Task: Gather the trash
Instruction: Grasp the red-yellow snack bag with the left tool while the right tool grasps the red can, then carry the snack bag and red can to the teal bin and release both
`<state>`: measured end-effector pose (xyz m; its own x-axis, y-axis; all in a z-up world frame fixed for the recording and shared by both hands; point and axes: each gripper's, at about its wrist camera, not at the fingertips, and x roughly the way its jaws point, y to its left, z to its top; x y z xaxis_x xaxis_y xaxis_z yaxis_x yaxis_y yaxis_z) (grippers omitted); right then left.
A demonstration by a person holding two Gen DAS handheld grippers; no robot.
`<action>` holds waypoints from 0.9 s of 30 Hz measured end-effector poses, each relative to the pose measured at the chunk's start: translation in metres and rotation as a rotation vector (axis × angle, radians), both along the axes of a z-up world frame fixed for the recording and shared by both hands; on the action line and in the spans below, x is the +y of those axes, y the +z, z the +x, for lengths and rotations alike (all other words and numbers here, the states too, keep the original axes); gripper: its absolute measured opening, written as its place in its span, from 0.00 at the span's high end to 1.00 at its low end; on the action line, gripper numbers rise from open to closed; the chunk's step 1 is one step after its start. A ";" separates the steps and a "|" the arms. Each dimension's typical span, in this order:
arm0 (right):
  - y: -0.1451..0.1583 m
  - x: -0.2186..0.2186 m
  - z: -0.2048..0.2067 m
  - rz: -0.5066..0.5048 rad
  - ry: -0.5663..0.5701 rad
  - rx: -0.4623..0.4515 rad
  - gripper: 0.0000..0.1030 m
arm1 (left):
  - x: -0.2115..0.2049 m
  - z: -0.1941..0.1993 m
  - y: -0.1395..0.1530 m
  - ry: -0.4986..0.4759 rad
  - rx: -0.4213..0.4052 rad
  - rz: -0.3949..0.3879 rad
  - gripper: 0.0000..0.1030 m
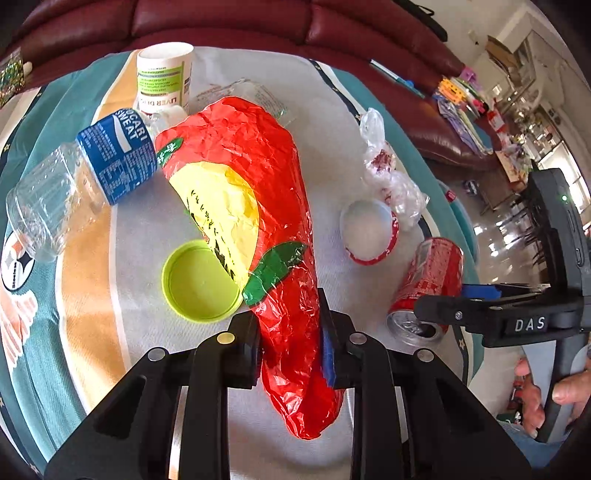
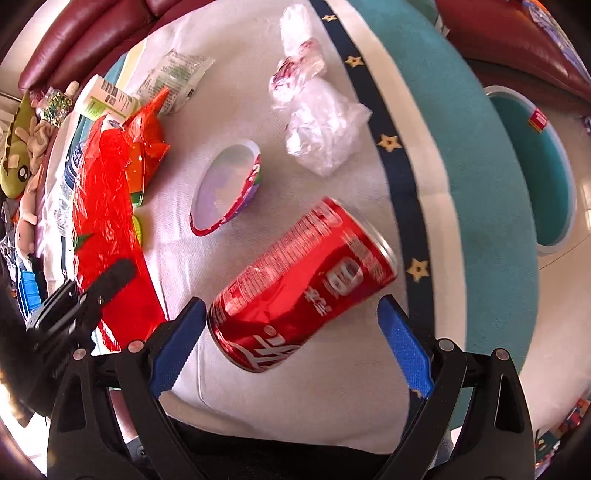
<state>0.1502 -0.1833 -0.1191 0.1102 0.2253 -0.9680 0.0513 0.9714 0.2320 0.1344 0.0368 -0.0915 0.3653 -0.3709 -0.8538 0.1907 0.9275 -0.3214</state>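
My left gripper (image 1: 288, 317) is shut on the near end of a crinkled red and yellow plastic bag (image 1: 240, 192), which stretches away over the white cloth (image 1: 325, 103). The bag also shows in the right wrist view (image 2: 107, 221). My right gripper (image 2: 291, 314) is open with its blue pads on either side of a red soda can (image 2: 303, 284) lying on its side. I cannot tell whether the pads touch the can. The can shows in the left wrist view (image 1: 432, 280) beside the right gripper (image 1: 443, 306).
On the cloth lie a clear bottle with a blue label (image 1: 81, 184), a white supplement jar (image 1: 164, 77), a green lid (image 1: 199, 284), a red-rimmed cup (image 1: 369, 232) (image 2: 225, 184) and crumpled clear plastic (image 1: 388, 173) (image 2: 317, 122). A maroon sofa (image 1: 258, 22) stands behind.
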 end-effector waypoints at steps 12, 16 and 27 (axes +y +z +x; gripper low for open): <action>0.020 -0.002 0.001 -0.048 0.055 -0.153 0.38 | -0.012 -0.005 0.022 -0.025 -0.066 0.019 0.76; 0.027 -0.013 0.000 -0.007 0.051 -0.174 0.38 | -0.022 -0.008 0.036 -0.044 -0.108 0.029 0.76; 0.058 -0.059 -0.020 0.059 0.035 -0.277 0.38 | -0.063 -0.001 0.060 -0.074 -0.141 0.048 0.76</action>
<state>0.1298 -0.2427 -0.0612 0.3594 0.2887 -0.8874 -0.0553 0.9558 0.2886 0.1339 -0.0267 -0.0311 0.4556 -0.3613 -0.8136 0.2993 0.9229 -0.2423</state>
